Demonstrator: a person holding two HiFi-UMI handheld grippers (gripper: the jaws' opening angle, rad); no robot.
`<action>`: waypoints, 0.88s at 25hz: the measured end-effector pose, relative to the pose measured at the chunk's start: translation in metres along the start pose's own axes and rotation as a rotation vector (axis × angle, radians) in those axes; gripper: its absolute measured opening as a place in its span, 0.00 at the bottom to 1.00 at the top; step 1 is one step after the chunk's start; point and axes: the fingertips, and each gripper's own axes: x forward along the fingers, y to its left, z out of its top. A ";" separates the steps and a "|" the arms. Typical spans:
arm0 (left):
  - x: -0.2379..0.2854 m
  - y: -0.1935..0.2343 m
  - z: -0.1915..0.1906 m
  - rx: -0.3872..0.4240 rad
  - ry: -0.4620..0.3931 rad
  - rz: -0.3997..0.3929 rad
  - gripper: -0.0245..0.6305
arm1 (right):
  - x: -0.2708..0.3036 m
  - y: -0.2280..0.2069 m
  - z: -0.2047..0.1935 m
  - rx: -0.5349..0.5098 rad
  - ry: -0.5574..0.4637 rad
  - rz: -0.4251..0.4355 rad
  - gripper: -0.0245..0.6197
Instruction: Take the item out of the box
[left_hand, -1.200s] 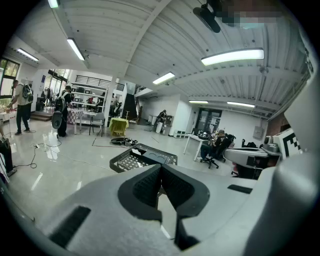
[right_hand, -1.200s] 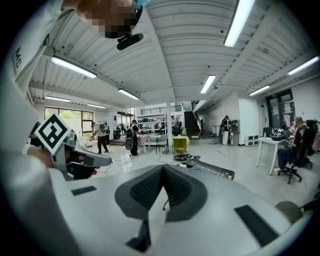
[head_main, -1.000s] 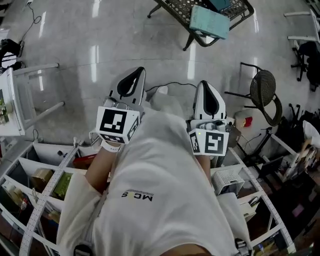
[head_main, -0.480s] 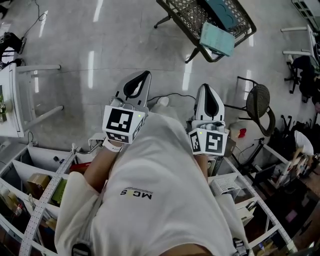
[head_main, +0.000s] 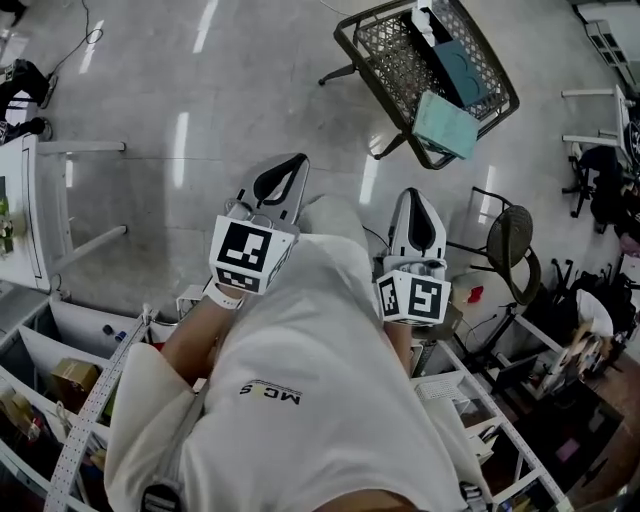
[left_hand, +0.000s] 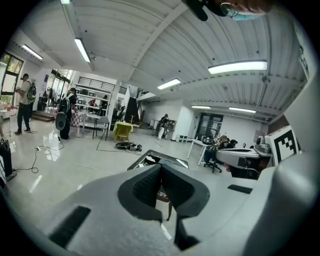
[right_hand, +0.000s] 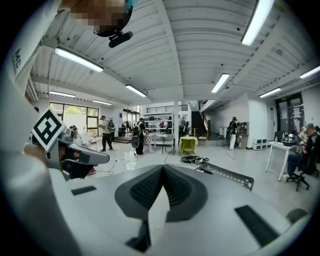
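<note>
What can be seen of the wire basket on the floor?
The basket is dark wire mesh with a thicker rim shaped like a rounded rectangle. It stands on thin dark legs on the glossy grey floor, at the head view's upper right, skewed to the picture's edges. Inside lie a dark teal flat item and something white. A lighter teal flat item leans over its near rim. Neither gripper touches it.

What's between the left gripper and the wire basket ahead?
Only bare, shiny floor, as the head view shows. The left gripper, shut and empty, points toward the basket across it.
</note>
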 end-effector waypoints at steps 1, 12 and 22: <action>0.005 0.003 0.006 0.008 -0.004 -0.003 0.07 | 0.008 -0.002 -0.001 0.007 0.004 -0.001 0.06; 0.082 0.061 0.033 -0.033 0.023 0.068 0.07 | 0.129 -0.032 0.000 0.047 0.029 0.059 0.06; 0.244 0.102 0.107 0.018 0.085 0.065 0.07 | 0.283 -0.132 0.038 0.081 0.034 0.086 0.06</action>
